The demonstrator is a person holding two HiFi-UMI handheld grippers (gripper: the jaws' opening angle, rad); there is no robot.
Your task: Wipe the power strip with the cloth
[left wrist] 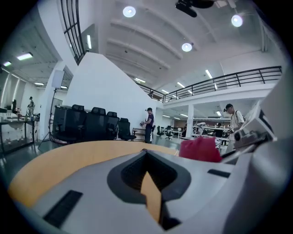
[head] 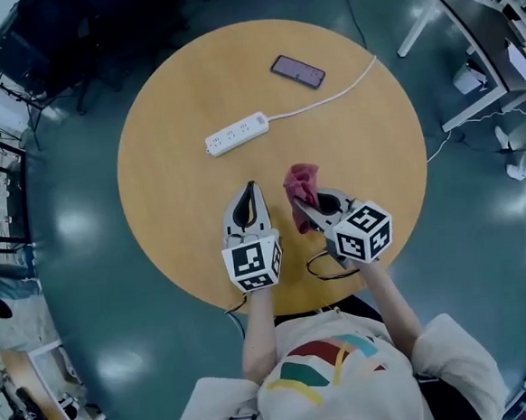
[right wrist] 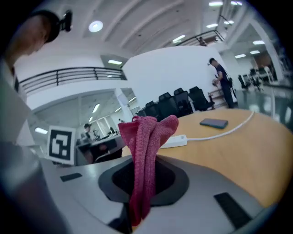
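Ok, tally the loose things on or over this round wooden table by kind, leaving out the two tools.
white plastic power strip: 1
dark flat phone: 1
red knitted cloth: 1
Total: 3

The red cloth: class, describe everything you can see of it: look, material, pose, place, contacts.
The cloth is dark pinkish red, with a knitted-looking weave. It is bunched into a folded strip, pinched between the shut jaws of the right gripper, its free end sticking out past the jaw tips. It sits over the near part of the wooden table, well short of the power strip.
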